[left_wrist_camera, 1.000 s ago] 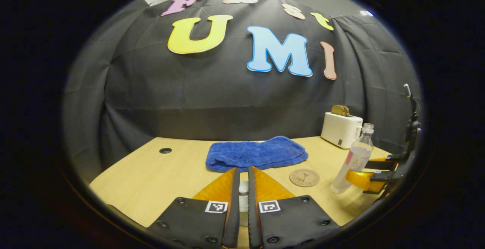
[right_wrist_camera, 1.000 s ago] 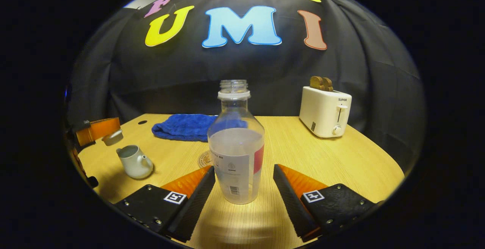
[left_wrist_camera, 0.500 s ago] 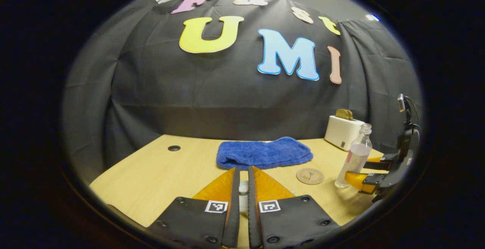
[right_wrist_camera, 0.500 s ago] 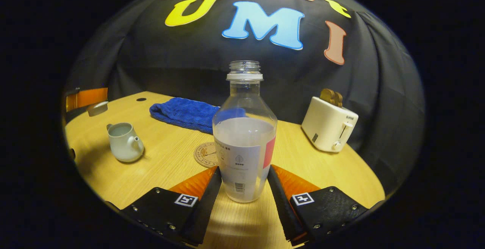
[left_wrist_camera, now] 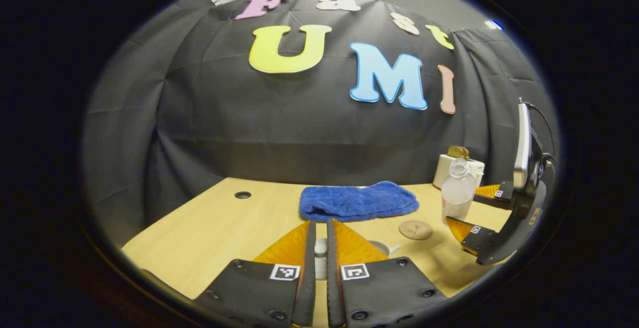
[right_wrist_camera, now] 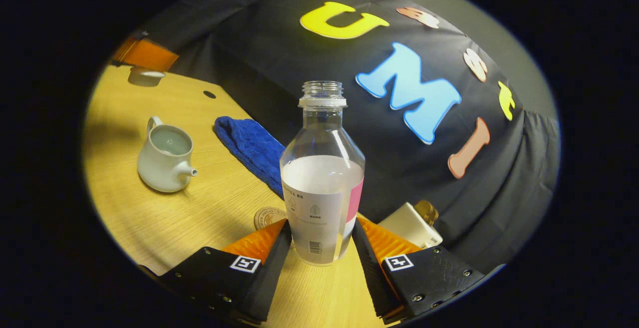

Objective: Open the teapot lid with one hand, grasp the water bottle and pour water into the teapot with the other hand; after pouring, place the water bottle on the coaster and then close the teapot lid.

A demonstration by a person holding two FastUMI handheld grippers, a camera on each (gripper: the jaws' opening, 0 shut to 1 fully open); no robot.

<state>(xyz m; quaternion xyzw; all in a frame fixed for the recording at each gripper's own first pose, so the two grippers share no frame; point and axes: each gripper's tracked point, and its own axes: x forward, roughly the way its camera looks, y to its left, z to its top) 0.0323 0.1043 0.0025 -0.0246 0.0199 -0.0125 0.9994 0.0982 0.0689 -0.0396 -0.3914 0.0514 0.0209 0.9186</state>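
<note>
Your right gripper has its jaws clamped on the water bottle; your left gripper pinches the teapot lid, jaws narrow, above the teapot.

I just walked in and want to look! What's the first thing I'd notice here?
The clear bottle, about half full of water and uncapped, stands out first: it sits dead centre in the right gripper view, pinched between the right gripper's jaws. To its left the white teapot stands open on the wooden table, and a bright blue towel lies by the back wall.
</note>
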